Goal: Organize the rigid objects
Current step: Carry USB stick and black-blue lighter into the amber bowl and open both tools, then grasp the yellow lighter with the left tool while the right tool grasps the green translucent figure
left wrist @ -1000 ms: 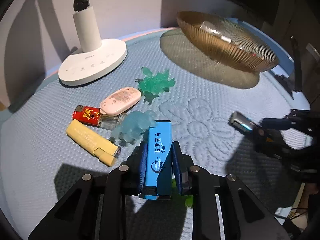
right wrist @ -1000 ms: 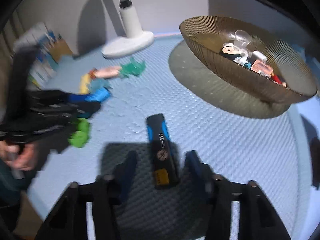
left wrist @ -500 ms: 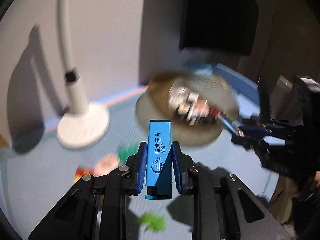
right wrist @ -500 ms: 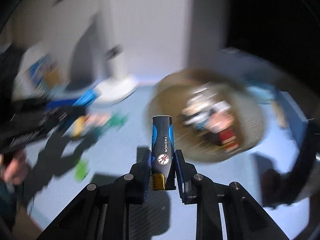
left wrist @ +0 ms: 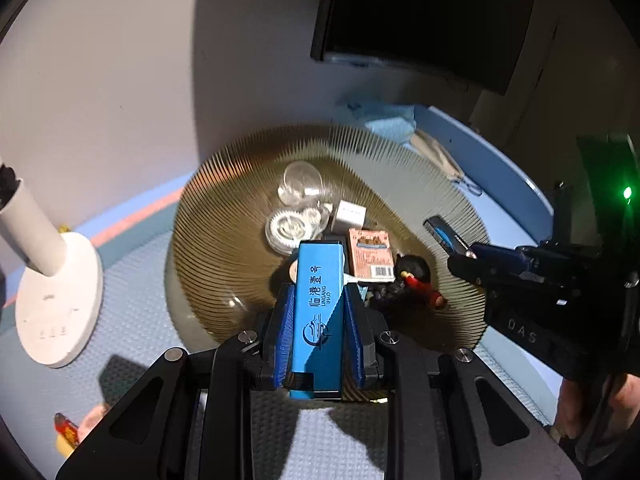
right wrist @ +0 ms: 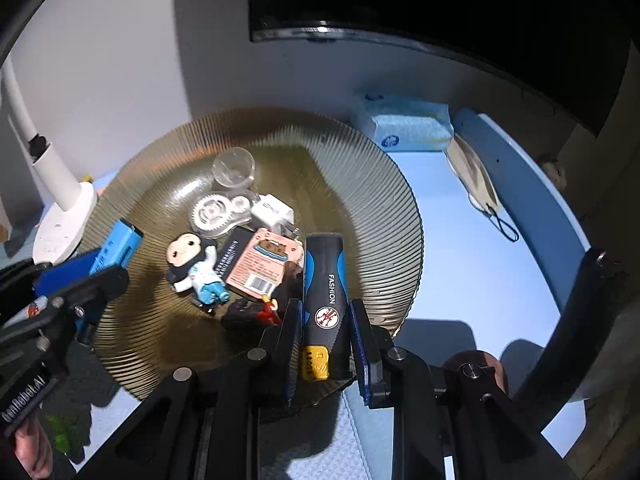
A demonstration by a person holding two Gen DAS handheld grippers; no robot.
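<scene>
Left claw [left wrist: 317, 322] pinching blue lighter [left wrist: 318, 312], held over near edge of ribbed bowl [left wrist: 224, 216]. Right claw [right wrist: 325, 330], jaws just closed, pinching black lighter [right wrist: 324, 280] over the bowl's near rim; toys and card ahead of both.

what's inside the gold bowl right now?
The gold bowl holds a clear cup, gear toy, white charger, pink card and two figurines. The held lighters cover part of its floor.
</scene>
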